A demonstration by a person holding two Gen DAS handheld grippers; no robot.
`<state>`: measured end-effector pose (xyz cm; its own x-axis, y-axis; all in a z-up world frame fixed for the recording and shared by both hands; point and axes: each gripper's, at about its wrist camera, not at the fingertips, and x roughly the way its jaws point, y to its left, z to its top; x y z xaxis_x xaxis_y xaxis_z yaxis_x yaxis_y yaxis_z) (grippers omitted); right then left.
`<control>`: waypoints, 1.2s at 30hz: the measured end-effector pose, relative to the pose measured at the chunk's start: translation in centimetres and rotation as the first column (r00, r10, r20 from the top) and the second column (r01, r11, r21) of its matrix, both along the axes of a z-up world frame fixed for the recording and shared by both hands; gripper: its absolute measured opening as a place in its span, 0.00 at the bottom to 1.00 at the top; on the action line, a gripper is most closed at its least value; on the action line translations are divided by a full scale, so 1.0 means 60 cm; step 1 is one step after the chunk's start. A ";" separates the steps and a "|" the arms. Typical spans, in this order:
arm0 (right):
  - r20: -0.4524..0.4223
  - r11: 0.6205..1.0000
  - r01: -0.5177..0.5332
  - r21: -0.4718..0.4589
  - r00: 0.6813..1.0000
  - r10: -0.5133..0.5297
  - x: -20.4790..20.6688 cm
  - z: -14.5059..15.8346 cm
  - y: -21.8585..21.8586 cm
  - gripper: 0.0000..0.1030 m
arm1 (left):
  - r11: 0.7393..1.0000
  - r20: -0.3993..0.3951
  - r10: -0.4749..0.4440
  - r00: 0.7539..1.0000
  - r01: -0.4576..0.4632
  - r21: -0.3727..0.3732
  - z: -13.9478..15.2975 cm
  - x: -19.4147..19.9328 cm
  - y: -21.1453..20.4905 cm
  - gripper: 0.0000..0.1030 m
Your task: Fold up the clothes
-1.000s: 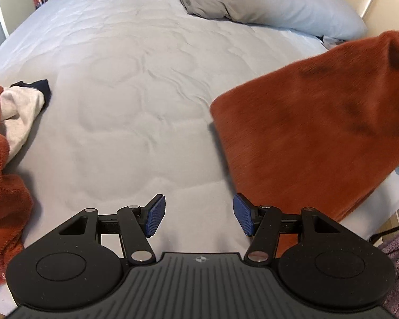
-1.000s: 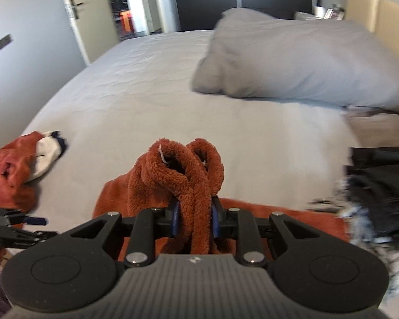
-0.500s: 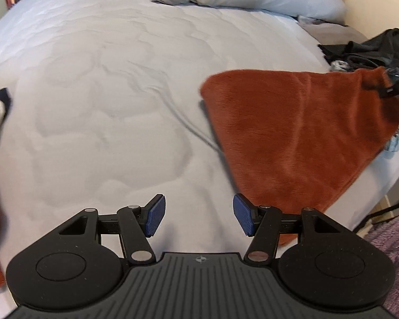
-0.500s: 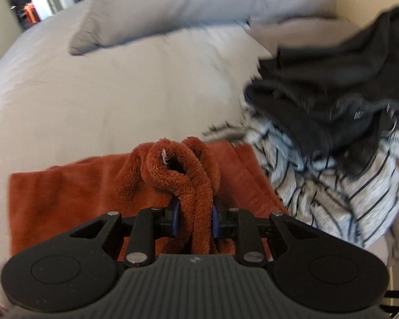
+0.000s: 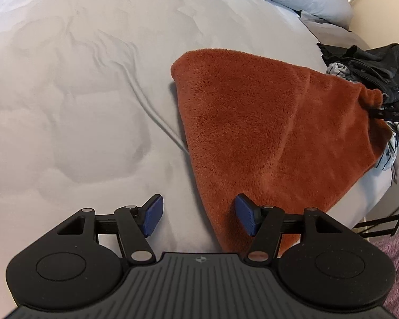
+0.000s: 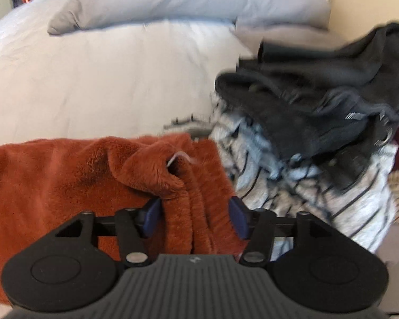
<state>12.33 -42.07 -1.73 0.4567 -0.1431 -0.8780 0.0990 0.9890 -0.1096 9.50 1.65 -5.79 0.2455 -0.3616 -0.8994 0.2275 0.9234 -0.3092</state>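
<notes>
A rust-orange fleece cloth [image 5: 266,138] lies spread on the grey bed [image 5: 79,106], tapering to a bunched corner at the right. My left gripper [image 5: 199,216] hovers low over the cloth's near left edge. Its jaws are opening, and the edge runs between the blue pads untouched. My right gripper [image 6: 194,218] is at the bunched corner [image 6: 157,170]. Those jaws are also opening, and the folds of fleece sit loosely between its pads. In the left wrist view the right gripper [image 5: 383,111] shows as dark fingers at that corner.
A heap of dark and striped clothes [image 6: 319,133] sits right beside the fleece corner, by the beige headboard [image 5: 380,8]. Grey pillows [image 6: 173,0] lie at the bed's far end. The bed's edge and a purple rug [image 5: 396,265] are at the lower right.
The right gripper came down with the fleece corner to the bed beside the clothes heap, then spread its jaws. The cloth now lies flat. The left gripper slid right to the cloth's near edge.
</notes>
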 end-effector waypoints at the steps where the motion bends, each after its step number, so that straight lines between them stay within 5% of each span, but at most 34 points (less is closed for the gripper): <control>1: 0.013 1.000 -0.003 -0.008 1.000 0.003 -0.004 0.005 -0.003 0.68 | 1.000 -0.009 0.002 1.000 -0.003 -0.005 -0.004 0.003 -0.002 0.58; 7: -0.025 0.988 0.088 0.130 0.996 -0.085 -0.013 -0.029 -0.061 0.69 | 1.000 -0.062 0.014 0.998 -0.015 -0.019 -0.037 0.015 -0.013 0.58; 14: -0.108 0.921 0.227 0.317 0.973 -0.202 -0.015 -0.087 -0.115 0.77 | 0.997 -0.082 0.038 0.996 -0.043 -0.061 -0.061 0.018 -0.015 0.58; 16: -0.134 0.903 0.251 0.349 0.967 -0.217 -0.014 -0.103 -0.119 0.78 | 0.996 -0.083 0.041 0.996 -0.048 -0.077 -0.064 0.018 -0.015 0.49; 22: -0.137 0.920 0.225 0.321 0.972 -0.190 -0.012 -0.098 -0.097 0.57 | 0.994 -0.079 0.022 0.997 -0.030 -0.108 -0.055 0.015 -0.019 0.22; 28: -0.099 0.950 0.185 0.251 0.981 -0.165 -0.024 -0.058 -0.059 0.41 | 0.996 -0.046 0.029 0.999 -0.032 -0.087 -0.032 0.010 -0.022 0.14; 32: -0.059 0.950 0.176 0.259 0.984 -0.167 -0.038 -0.022 -0.039 0.37 | 0.992 -0.017 0.039 0.999 -0.041 -0.117 -0.002 0.008 0.002 0.11; 36: -0.028 0.948 0.148 0.283 0.989 -0.146 -0.051 0.011 -0.016 0.36 | 0.996 0.055 0.071 0.996 -0.068 -0.052 0.039 0.002 0.046 0.00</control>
